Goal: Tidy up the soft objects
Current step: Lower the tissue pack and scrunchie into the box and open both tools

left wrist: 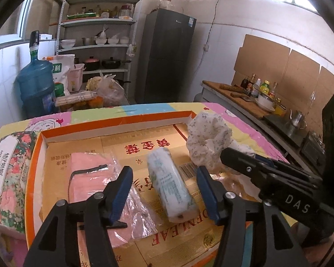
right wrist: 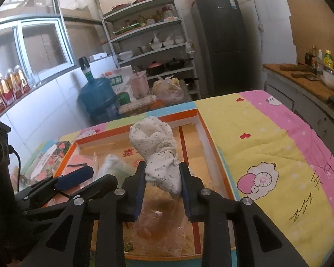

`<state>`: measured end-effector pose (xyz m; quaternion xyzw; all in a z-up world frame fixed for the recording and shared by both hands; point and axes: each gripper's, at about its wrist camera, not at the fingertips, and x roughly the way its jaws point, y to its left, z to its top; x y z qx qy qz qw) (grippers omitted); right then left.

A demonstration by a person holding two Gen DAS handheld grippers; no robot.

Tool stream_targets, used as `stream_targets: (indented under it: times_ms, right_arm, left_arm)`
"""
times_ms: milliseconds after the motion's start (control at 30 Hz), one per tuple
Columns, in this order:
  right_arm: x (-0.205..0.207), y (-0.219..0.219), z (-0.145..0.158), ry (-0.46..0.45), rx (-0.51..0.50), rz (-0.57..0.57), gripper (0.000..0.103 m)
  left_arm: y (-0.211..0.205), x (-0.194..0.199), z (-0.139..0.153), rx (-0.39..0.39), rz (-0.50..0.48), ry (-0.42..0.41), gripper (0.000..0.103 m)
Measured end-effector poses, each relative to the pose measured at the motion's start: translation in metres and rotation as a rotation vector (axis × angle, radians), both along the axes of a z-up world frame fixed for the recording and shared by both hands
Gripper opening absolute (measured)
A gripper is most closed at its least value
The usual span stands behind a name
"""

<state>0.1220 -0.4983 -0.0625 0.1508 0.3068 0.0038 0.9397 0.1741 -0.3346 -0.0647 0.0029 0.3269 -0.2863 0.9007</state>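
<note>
A shallow orange-rimmed cardboard box (left wrist: 113, 122) lies on a cartoon bedsheet. Inside it lie a pink cloth in clear plastic (left wrist: 89, 178) and a wrapped white tissue roll (left wrist: 171, 187). My left gripper (left wrist: 164, 191) is open, its fingers either side of the roll's near end, just above it. My right gripper (right wrist: 161, 178) is shut on a white speckled cloth (right wrist: 155, 151) and holds it above the box's right half; it also shows in the left wrist view (left wrist: 207, 142). A clear plastic bag (right wrist: 160, 229) lies in the box under it.
A floral tissue pack (left wrist: 9, 178) lies left of the box on the sheet (right wrist: 267, 146). Behind the table stand a blue water jug (left wrist: 35, 84), a shelf rack (left wrist: 98, 33) and a dark fridge (left wrist: 167, 53). A counter with bottles (left wrist: 258, 89) runs along the right.
</note>
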Motion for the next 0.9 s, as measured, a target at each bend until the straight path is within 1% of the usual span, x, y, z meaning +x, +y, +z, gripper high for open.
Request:
stream_targets:
  times_ms: [67, 133, 200, 233, 433, 667, 733, 767, 800, 900]
  right_arm:
    - [-0.003, -0.001, 0.002, -0.007, 0.008, 0.000, 0.032]
    - [-0.007, -0.003, 0.004, -0.016, 0.010, -0.008, 0.039]
    - [-0.011, -0.004, 0.006, -0.024, 0.020, -0.011, 0.044]
    - [-0.013, -0.004, 0.007, -0.029, 0.025, -0.008, 0.045]
    - [-0.021, 0.004, 0.015, -0.049, 0.037, 0.011, 0.049]
    - [-0.028, 0.018, 0.022, -0.060, 0.032, 0.029, 0.049]
    - [-0.031, 0.022, 0.024, -0.063, 0.029, 0.031, 0.051]
    - [-0.032, 0.024, 0.025, -0.065, 0.028, 0.031, 0.053]
    - [-0.034, 0.027, 0.027, -0.067, 0.026, 0.032, 0.058]
    - [-0.039, 0.034, 0.031, -0.077, 0.021, 0.032, 0.062]
  left_arm:
    - [0.001, -0.002, 0.002, -0.001, 0.006, -0.009, 0.066]
    - [0.004, -0.005, 0.005, -0.006, 0.012, -0.017, 0.070]
    - [0.006, -0.008, 0.009, -0.009, 0.015, -0.025, 0.073]
    - [0.007, -0.010, 0.011, -0.009, 0.017, -0.031, 0.073]
    - [0.018, -0.023, 0.022, -0.003, 0.030, -0.074, 0.073]
    - [0.038, -0.039, 0.036, -0.004, 0.055, -0.125, 0.074]
    - [0.045, -0.042, 0.038, -0.004, 0.062, -0.134, 0.078]
    - [0.048, -0.044, 0.039, -0.008, 0.063, -0.136, 0.083]
    - [0.051, -0.045, 0.041, -0.012, 0.064, -0.137, 0.086]
    - [0.060, -0.051, 0.045, -0.020, 0.069, -0.147, 0.086]
